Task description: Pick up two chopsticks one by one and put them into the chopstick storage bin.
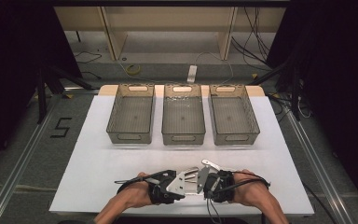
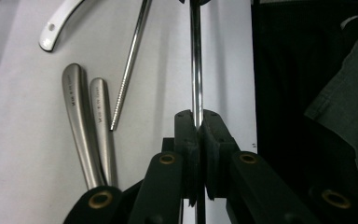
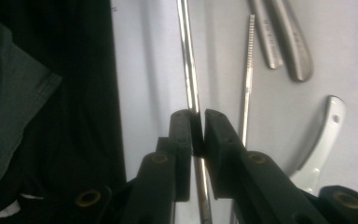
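A shiny steel rod [image 2: 196,60] runs straight up the left gripper view, and my left gripper [image 2: 199,116] is shut on it, pads tight against both sides. The same rod [image 3: 189,56] passes between the jaws of my right gripper [image 3: 197,116]. There it lies against one pad, with a thin dark gap to the other, so this gripper is open around it. In the high view both grippers, left [image 1: 189,186] and right [image 1: 199,185], meet tip to tip near the table's front edge, held by two hands.
Beside the rod lie two brushed metal handles [image 2: 77,121], a thin threaded pin [image 2: 128,65] and a white curved piece [image 2: 58,25], all on the white tabletop [image 1: 98,163]. Three grey wire bins [image 1: 183,137] stand in a row farther back. The table's front edge is close behind the hands.
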Tool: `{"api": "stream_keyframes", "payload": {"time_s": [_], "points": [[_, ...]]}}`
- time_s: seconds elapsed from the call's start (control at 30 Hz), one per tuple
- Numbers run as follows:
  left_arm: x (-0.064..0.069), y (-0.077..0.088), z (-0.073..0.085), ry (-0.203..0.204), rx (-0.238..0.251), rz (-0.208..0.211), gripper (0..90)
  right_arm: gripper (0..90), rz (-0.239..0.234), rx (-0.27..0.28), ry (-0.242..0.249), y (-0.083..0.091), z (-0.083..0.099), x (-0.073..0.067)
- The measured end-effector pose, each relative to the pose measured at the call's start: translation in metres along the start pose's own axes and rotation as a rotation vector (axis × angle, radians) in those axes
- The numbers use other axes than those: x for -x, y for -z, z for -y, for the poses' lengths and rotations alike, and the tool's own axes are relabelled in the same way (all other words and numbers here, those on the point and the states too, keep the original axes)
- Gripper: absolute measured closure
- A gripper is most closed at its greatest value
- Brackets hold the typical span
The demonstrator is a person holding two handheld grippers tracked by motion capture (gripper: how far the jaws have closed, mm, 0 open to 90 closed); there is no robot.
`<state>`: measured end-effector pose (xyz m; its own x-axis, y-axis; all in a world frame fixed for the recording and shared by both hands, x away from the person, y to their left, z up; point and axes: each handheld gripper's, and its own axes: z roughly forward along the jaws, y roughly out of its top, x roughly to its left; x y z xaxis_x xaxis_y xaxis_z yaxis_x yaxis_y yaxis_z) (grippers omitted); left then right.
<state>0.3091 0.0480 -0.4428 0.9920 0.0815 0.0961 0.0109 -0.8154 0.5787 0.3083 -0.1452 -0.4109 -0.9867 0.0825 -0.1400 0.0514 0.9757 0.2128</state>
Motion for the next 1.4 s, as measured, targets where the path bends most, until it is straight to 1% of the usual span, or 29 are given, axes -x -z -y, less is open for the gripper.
{"api": "stream_keyframes", "payload": {"time_s": [0.03,0.07,0.1,0.13,0.2,0.23,0.27,0.3,0.37,0.4,0.47,0.53,0.57,0.6,0.63,0.67,0.7,0.73,0.77,0.87,0.9,0.97,1.07,1.17,1.2,1.23,1.27,1.3,1.4], "points": [[-0.002,0.001,0.001,0.006,-0.002,-0.012,85.6,70.9,0.014,0.002,-0.015,0.002,0.002,0.0],[-0.002,0.001,0.001,0.006,-0.002,-0.012,85.6,65.5,0.049,0.024,-0.031,0.004,0.004,0.002],[-0.004,0.002,0.003,0.024,0.002,-0.023,85.6,61.6,0.064,0.043,-0.069,0.007,0.007,0.004],[-0.009,0.005,0.007,0.049,-0.002,-0.055,85.6,56.4,0.084,0.08,-0.095,0.009,0.01,0.007],[-0.014,0.008,0.011,0.075,-0.002,-0.083,85.6,49.1,0.104,0.148,-0.175,0.015,0.017,0.012],[-0.014,0.008,0.011,0.075,-0.002,-0.083,85.6,49.1,0.104,0.148,-0.175,0.015,0.017,0.012],[-0.016,0.009,0.012,0.094,0.005,-0.097,85.6,46.1,0.125,0.2,-0.234,0.018,0.024,0.016],[-0.018,0.011,0.014,0.1,0.0,-0.11,85.6,45.5,0.13,0.215,-0.252,0.018,0.027,0.017],[-0.022,0.016,0.016,0.127,0.008,-0.136,85.6,43.7,0.138,0.228,-0.266,0.018,0.031,0.018],[-0.025,0.02,0.019,0.154,0.021,-0.173,85.6,40.5,0.146,0.245,-0.293,0.016,0.038,0.018],[-0.027,0.023,0.02,0.168,0.026,-0.185,85.6,39.1,0.143,0.259,-0.306,0.015,0.042,0.018],[-0.03,0.027,0.022,0.2,0.041,-0.21,85.6,36.6,0.136,0.331,-0.364,0.014,0.052,0.016],[-0.034,0.031,0.024,0.237,0.059,-0.232,85.6,36.5,0.139,0.367,-0.383,0.014,0.055,0.015],[-0.034,0.031,0.024,0.237,0.059,-0.232,85.6,36.2,0.134,0.412,-0.412,0.015,0.058,0.014],[-0.036,0.033,0.026,0.258,0.072,-0.239,85.6,36.2,0.134,0.412,-0.412,0.015,0.058,0.014],[-0.037,0.036,0.027,0.276,0.077,-0.245,85.6,34.5,0.139,0.483,-0.46,0.014,0.064,0.011],[-0.039,0.037,0.028,0.288,0.084,-0.25,85.6,33.6,0.156,0.515,-0.478,0.013,0.067,0.01],[-0.04,0.039,0.028,0.304,0.092,-0.258,85.6,33.6,0.156,0.515,-0.478,0.013,0.067,0.01],[-0.042,0.043,0.03,0.334,0.111,-0.274,85.5,33.0,0.165,0.585,-0.534,0.013,0.074,0.009],[-0.045,0.047,0.032,0.362,0.127,-0.301,85.5,31.8,0.169,0.673,-0.61,0.015,0.084,0.008],[-0.047,0.049,0.034,0.38,0.141,-0.312,85.5,31.8,0.169,0.673,-0.61,0.015,0.084,0.008],[-0.051,0.052,0.038,0.408,0.151,-0.325,85.6,31.4,0.195,0.725,-0.654,0.016,0.09,0.007],[-0.056,0.057,0.042,0.448,0.171,-0.343,85.6,30.0,0.188,0.766,-0.683,0.014,0.092,0.006],[-0.063,0.064,0.047,0.499,0.199,-0.364,85.6,28.7,0.186,0.776,-0.691,0.011,0.093,0.006],[-0.065,0.066,0.049,0.511,0.203,-0.372,85.6,28.0,0.162,0.775,-0.701,0.008,0.093,0.007],[-0.068,0.068,0.05,0.52,0.2,-0.379,85.6,28.0,0.162,0.775,-0.701,0.008,0.093,0.007],[-0.074,0.072,0.055,0.552,0.213,-0.393,85.6,27.4,0.169,0.762,-0.7,0.006,0.092,0.006],[-0.074,0.072,0.055,0.552,0.213,-0.393,85.6,27.4,0.169,0.762,-0.7,0.006,0.092,0.006],[-0.085,0.078,0.062,0.606,0.224,-0.421,85.6,27.2,0.169,0.755,-0.691,0.006,0.091,0.005]]}}
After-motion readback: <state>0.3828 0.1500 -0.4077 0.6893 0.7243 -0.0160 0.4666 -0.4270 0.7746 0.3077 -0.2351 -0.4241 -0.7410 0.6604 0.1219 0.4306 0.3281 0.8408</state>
